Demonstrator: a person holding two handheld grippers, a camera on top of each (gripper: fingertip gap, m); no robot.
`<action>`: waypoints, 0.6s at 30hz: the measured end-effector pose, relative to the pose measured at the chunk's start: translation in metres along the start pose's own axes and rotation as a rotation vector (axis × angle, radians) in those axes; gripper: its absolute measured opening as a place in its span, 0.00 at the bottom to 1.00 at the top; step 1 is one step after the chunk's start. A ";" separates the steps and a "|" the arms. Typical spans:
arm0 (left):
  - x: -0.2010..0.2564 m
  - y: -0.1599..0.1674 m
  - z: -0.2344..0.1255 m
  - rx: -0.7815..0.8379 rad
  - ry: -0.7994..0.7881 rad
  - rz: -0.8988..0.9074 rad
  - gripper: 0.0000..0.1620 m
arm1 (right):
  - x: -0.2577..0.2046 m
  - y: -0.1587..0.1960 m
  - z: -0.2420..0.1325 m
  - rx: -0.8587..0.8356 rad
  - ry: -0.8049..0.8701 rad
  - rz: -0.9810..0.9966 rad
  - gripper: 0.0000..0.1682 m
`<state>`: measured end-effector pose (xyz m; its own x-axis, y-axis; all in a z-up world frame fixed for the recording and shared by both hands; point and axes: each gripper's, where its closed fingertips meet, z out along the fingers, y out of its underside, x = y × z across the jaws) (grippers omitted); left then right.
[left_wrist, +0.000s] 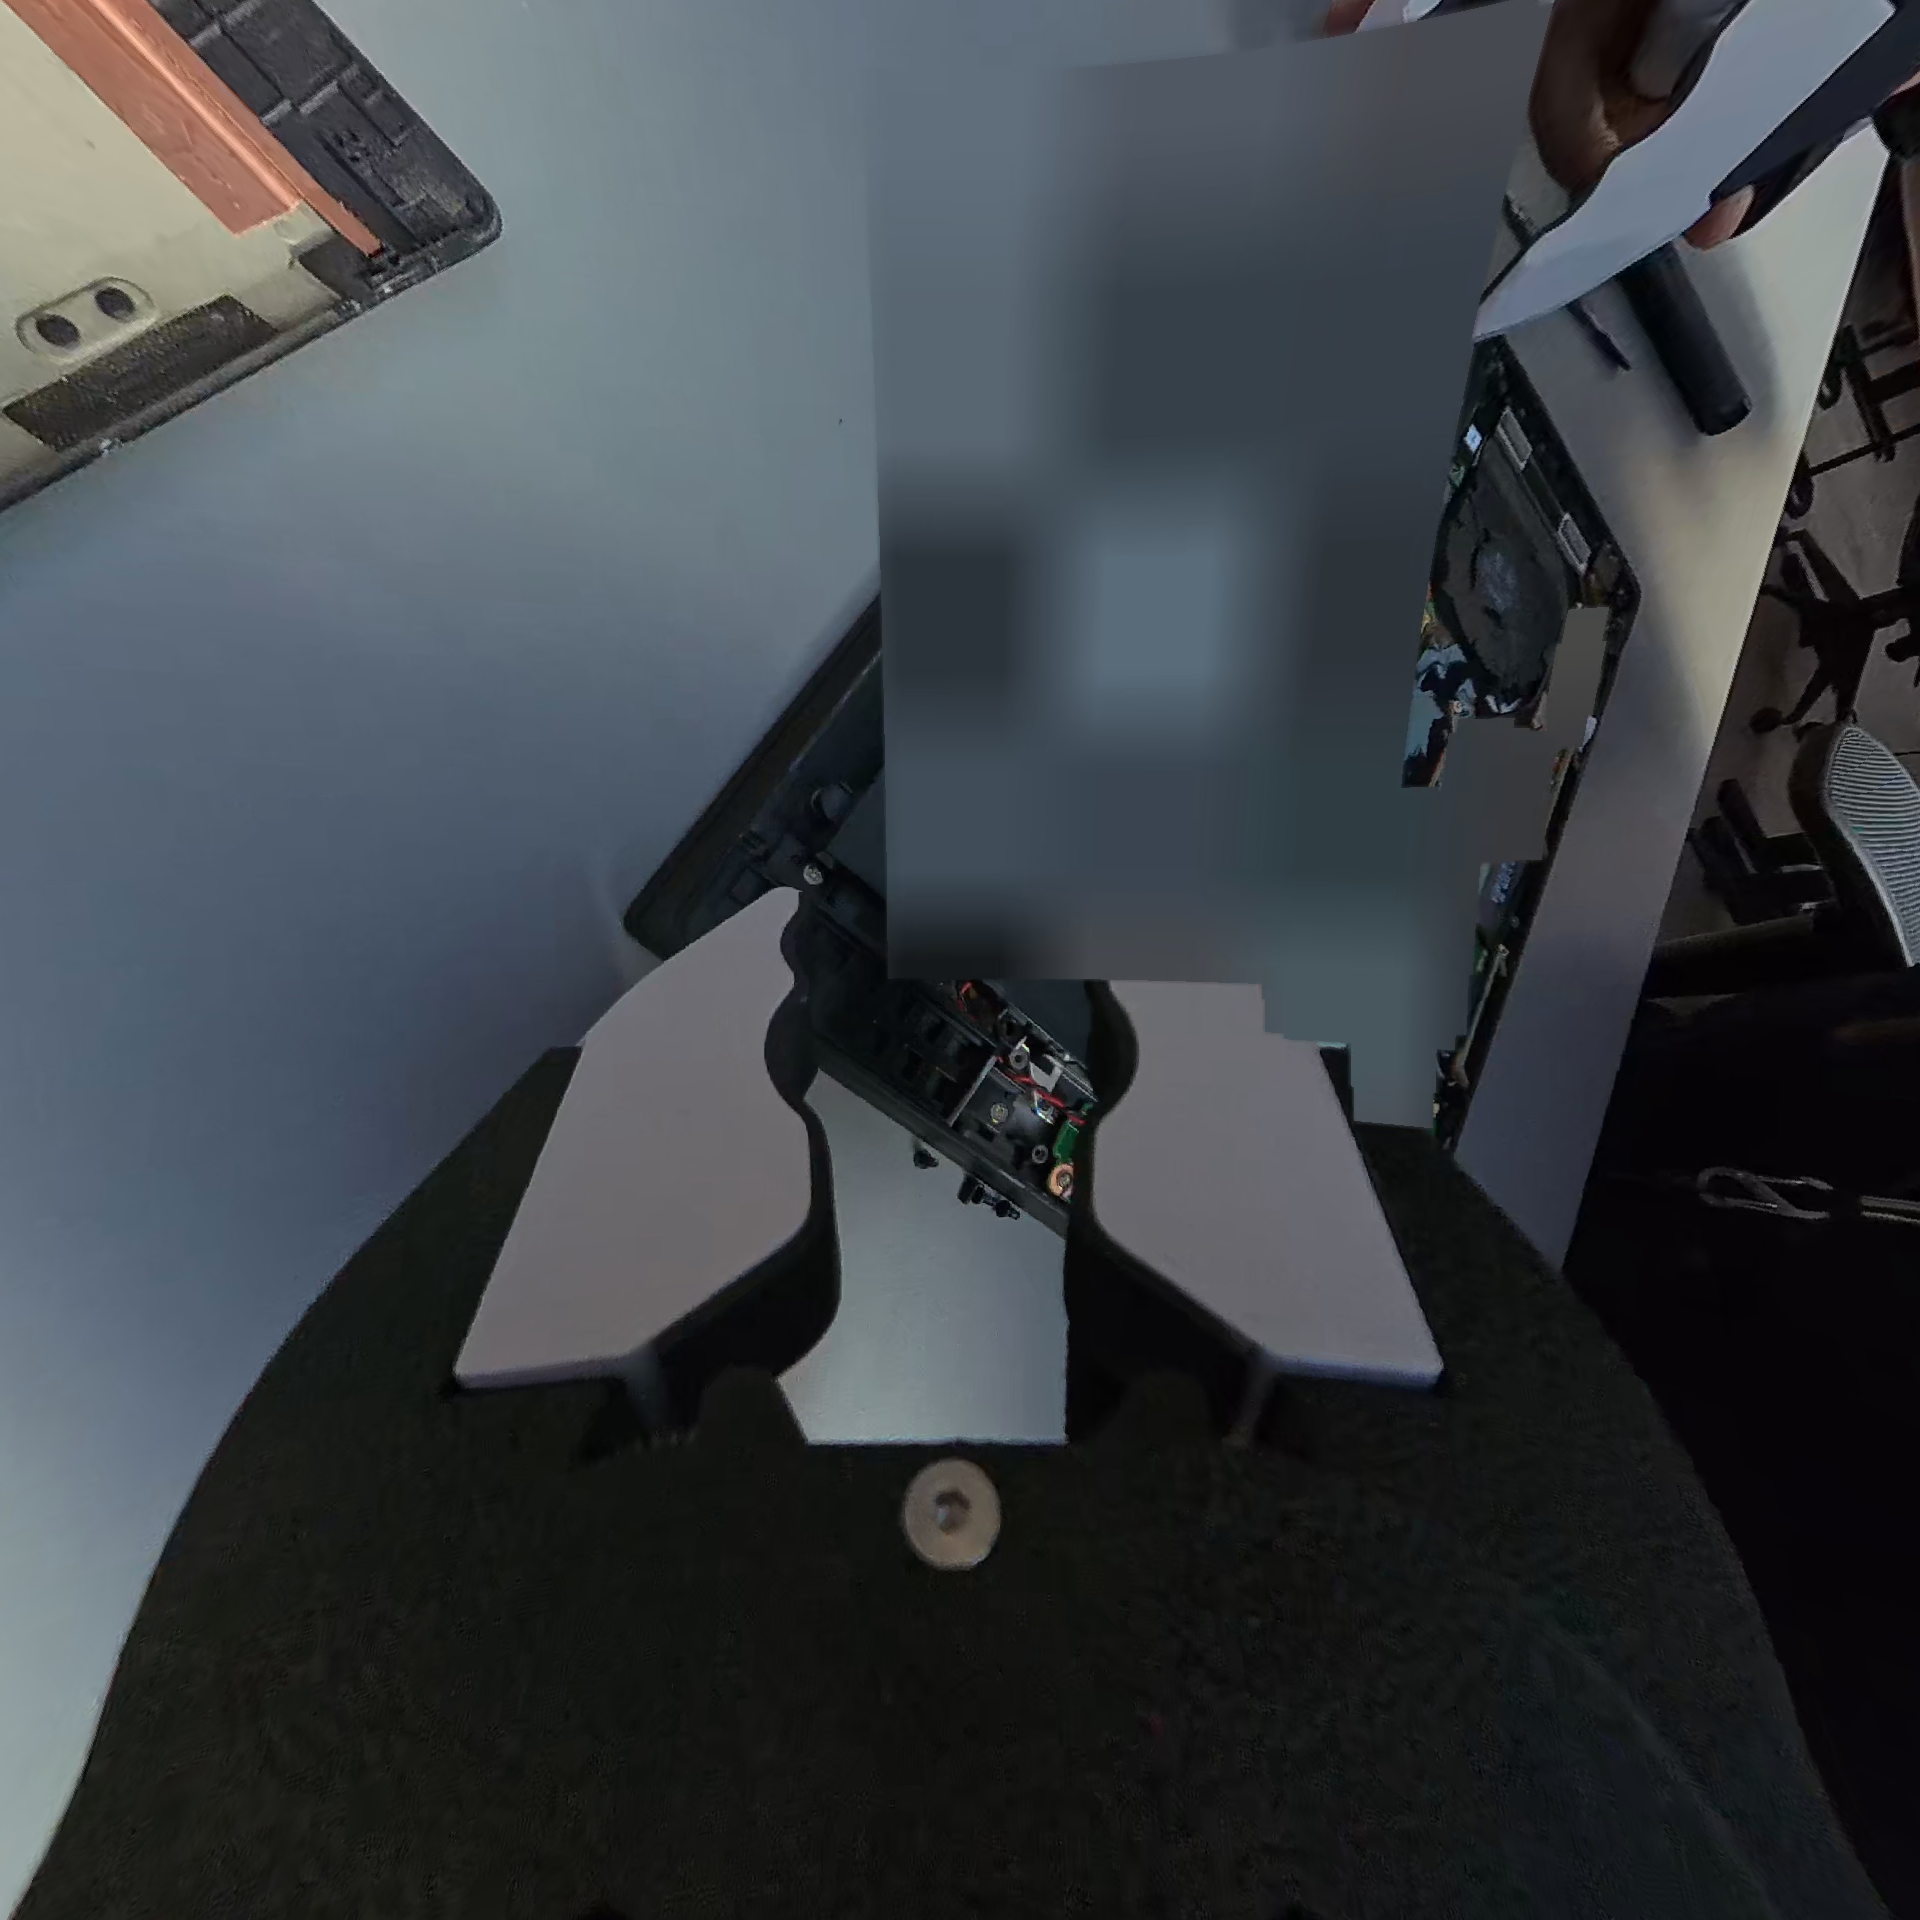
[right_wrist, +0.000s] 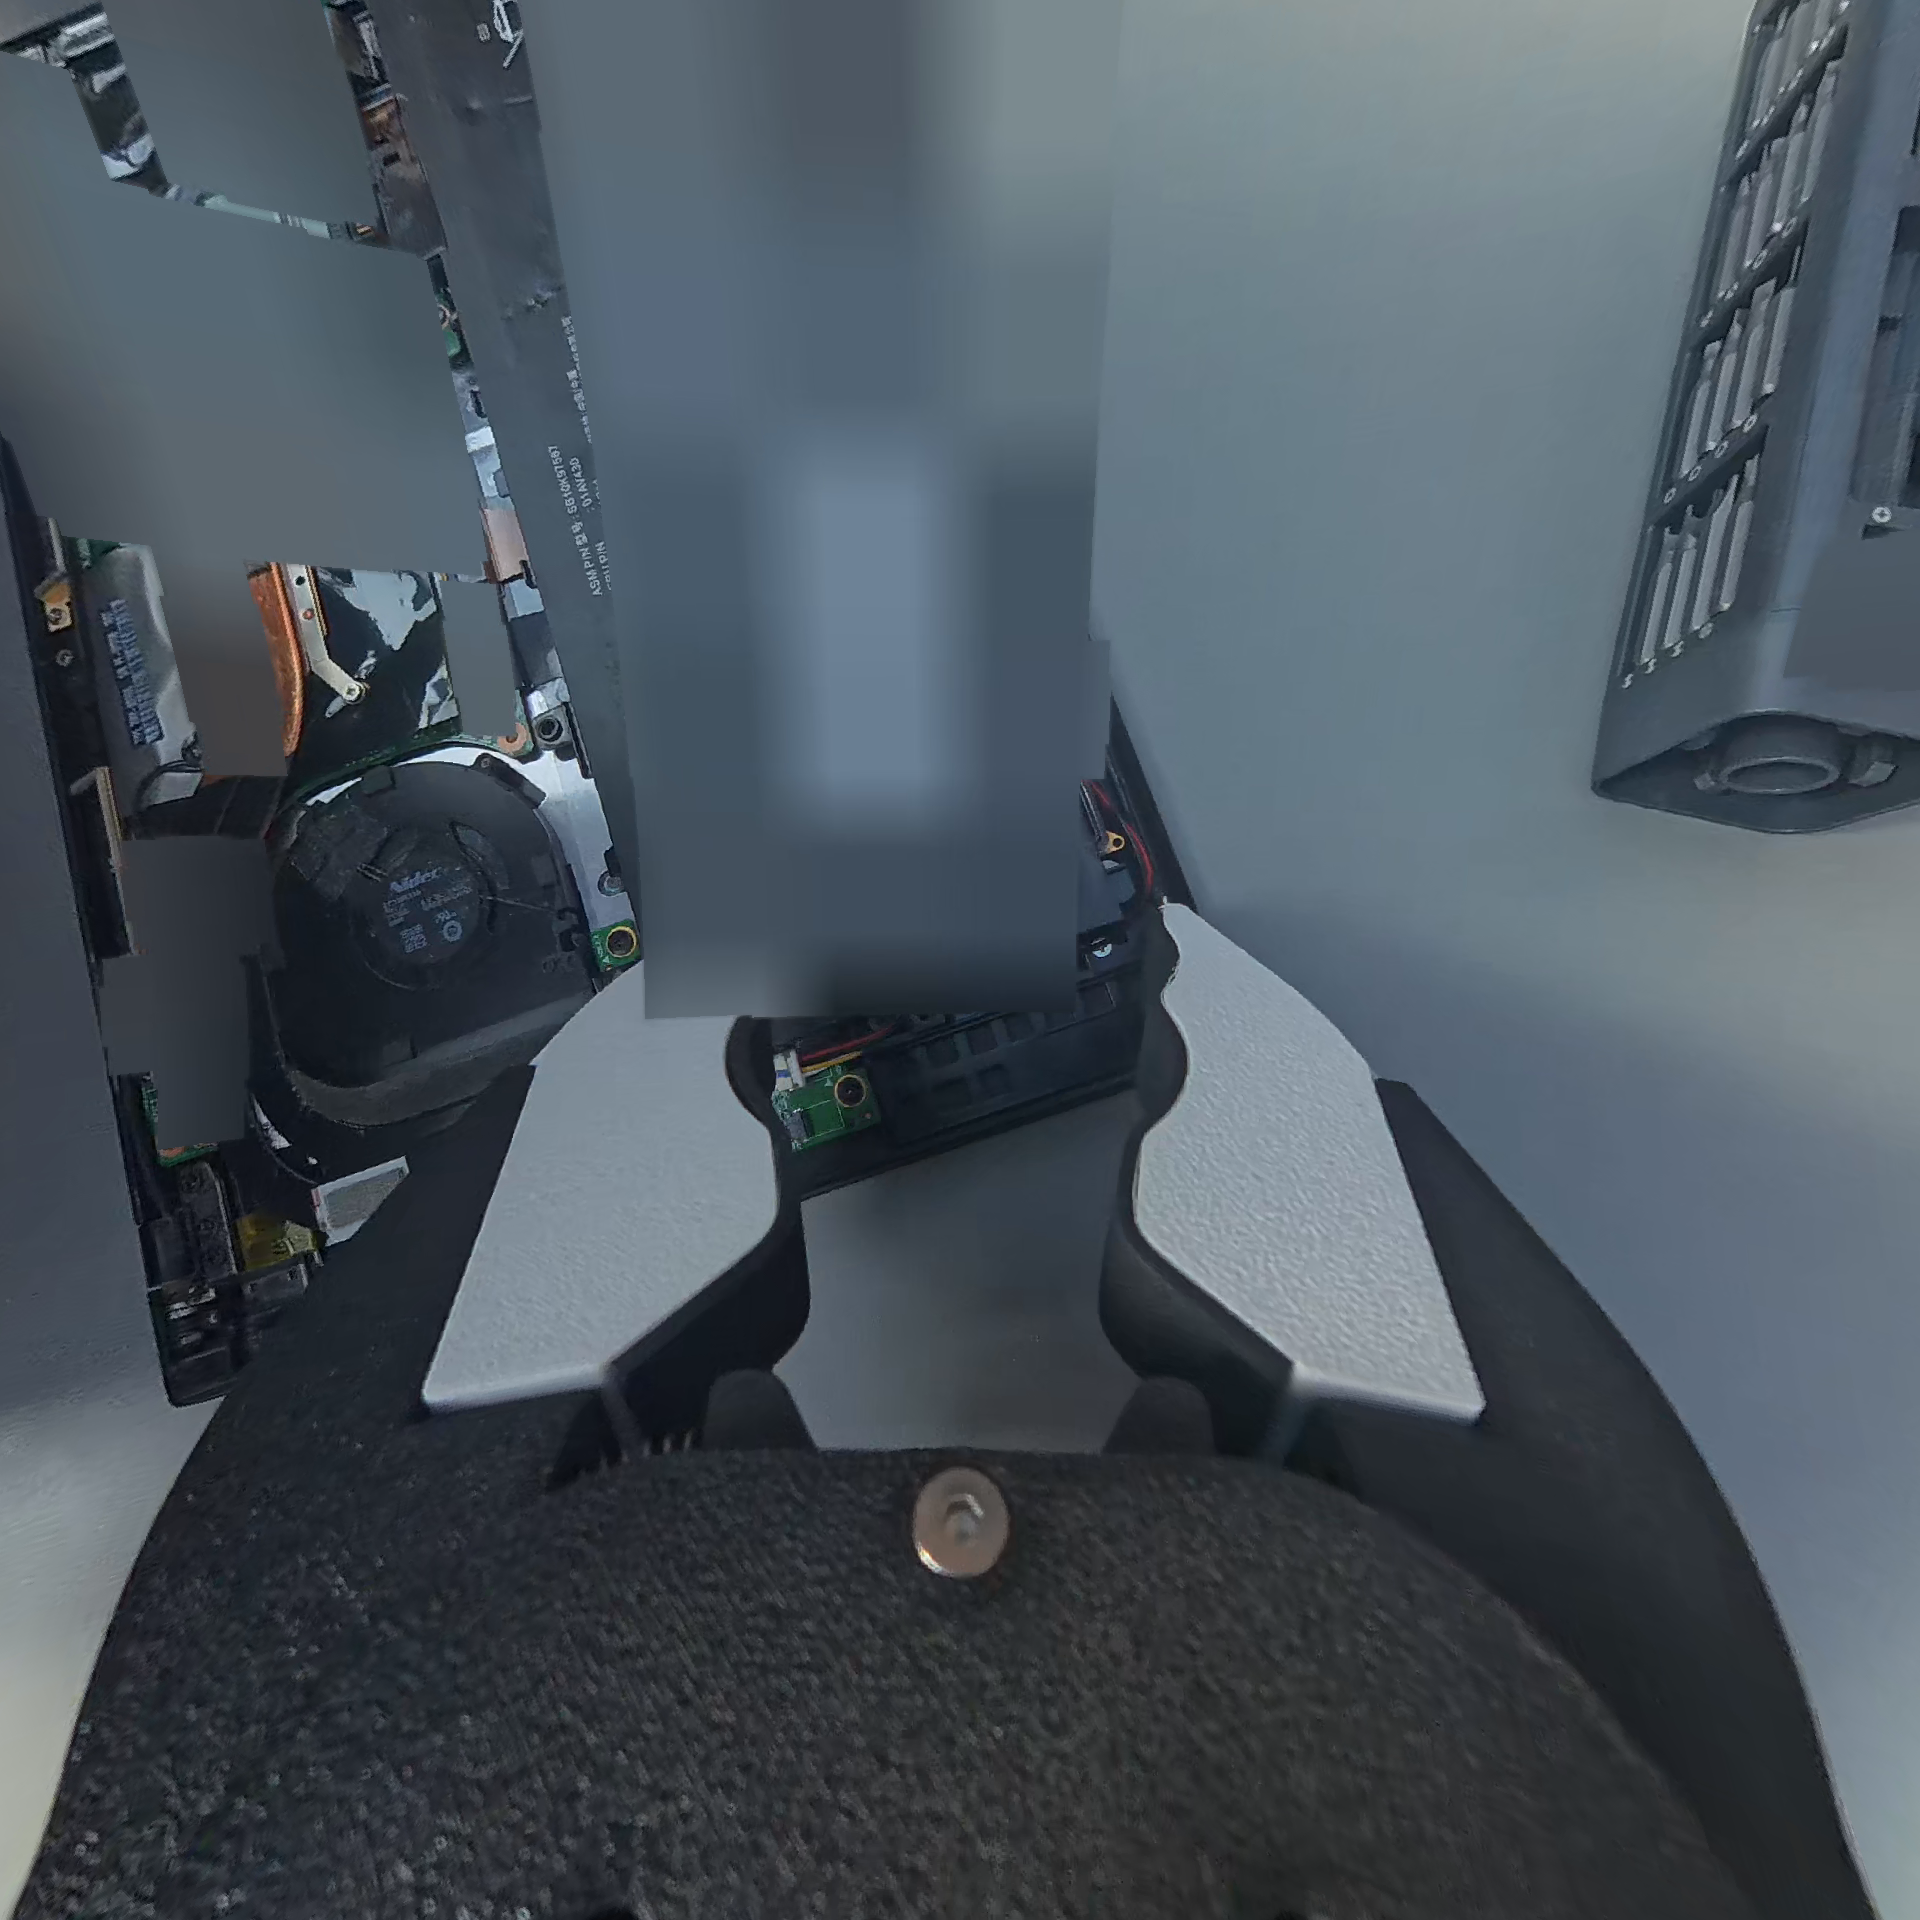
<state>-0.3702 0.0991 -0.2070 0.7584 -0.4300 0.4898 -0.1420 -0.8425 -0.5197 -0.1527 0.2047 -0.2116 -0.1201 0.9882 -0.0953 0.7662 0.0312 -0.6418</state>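
Observation:
An opened black laptop base (left_wrist: 1496, 582) lies on a white table (left_wrist: 416, 727), its inner boards and a round fan showing; blurred patches cover much of it. My left gripper (left_wrist: 945, 1039) is open and empty, its fingers straddling a laptop corner with red wires and a small green board. My right gripper (right_wrist: 945, 1039) is open and empty over a corner of the laptop (right_wrist: 987, 1081), with the black fan (right_wrist: 416, 914) to its left. The right gripper's white finger plate also shows at the top right of the left wrist view (left_wrist: 1662, 177), held by a hand.
A removed laptop bottom cover (left_wrist: 156, 208) lies at the far left. A black screwdriver (left_wrist: 1683, 332) lies near the far table edge. A grey screwdriver bit case (right_wrist: 1745, 436) stands to the right. Office chairs (left_wrist: 1860, 831) stand beyond the table's right edge. Spacing between my two grippers at the tips: around 25 cm.

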 end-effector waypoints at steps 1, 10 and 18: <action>0.000 0.000 0.000 0.000 -0.003 0.010 0.30 | -0.002 0.000 0.000 -0.003 0.006 -0.012 0.42; 0.009 -0.010 -0.009 0.139 -0.111 0.270 0.44 | -0.020 0.000 0.001 0.006 0.177 -0.246 0.54; 0.019 0.020 0.003 0.052 -0.182 0.426 0.68 | -0.017 0.006 -0.006 0.010 0.085 -0.128 0.48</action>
<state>-0.3563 0.0752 -0.2097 0.7390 -0.6667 0.0966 -0.4369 -0.5835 -0.6845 -0.1421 0.1894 -0.2090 -0.1624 0.9853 0.0523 0.7417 0.1568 -0.6522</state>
